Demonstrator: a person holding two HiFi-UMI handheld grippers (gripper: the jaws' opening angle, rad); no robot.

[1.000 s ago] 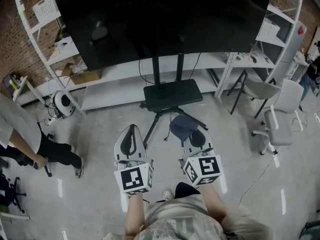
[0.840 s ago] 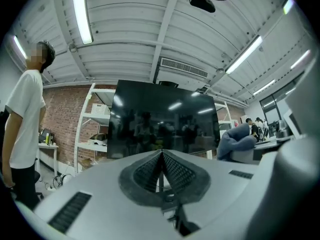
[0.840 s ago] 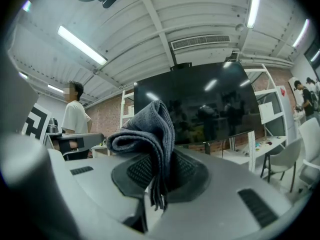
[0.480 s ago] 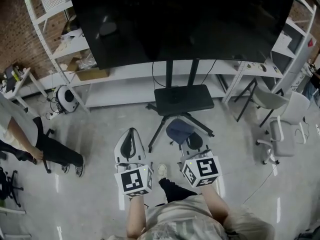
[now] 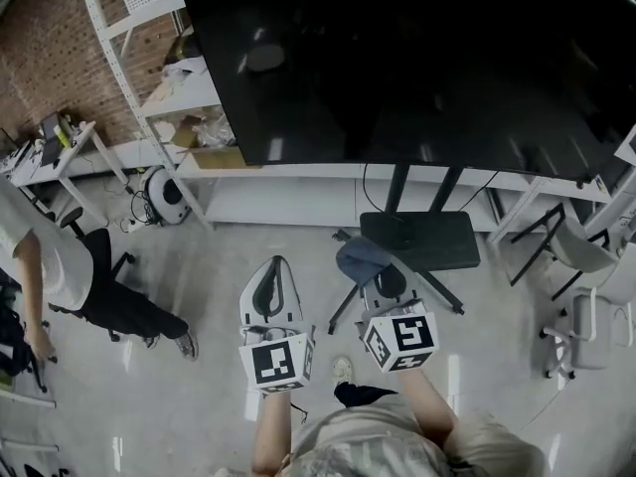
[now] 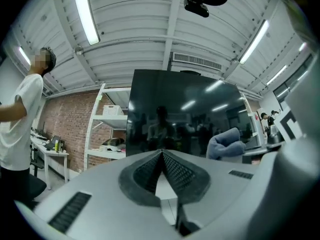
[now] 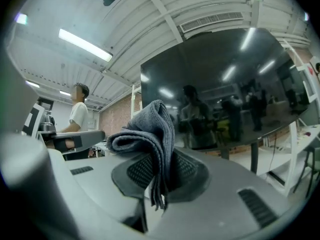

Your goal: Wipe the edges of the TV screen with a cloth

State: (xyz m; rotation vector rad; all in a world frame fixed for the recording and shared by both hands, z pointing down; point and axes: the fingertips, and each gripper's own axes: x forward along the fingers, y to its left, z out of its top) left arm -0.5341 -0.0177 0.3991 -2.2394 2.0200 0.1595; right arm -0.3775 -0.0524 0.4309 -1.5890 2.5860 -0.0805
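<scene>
Two claws, left claw pinched empty, right claw clamping one folded grey cloth, one glossy black TV ahead

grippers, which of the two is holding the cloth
The right gripper: a folded grey cloth is pinched between its jaws and sticks up out of them. The left gripper has its jaws closed together with nothing between them.

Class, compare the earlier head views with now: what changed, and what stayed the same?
The person has stepped closer: the TV screen looms larger and its stand has slid right in view. Unchanged: left gripper shut, empty; right gripper shut on the cloth.
</scene>
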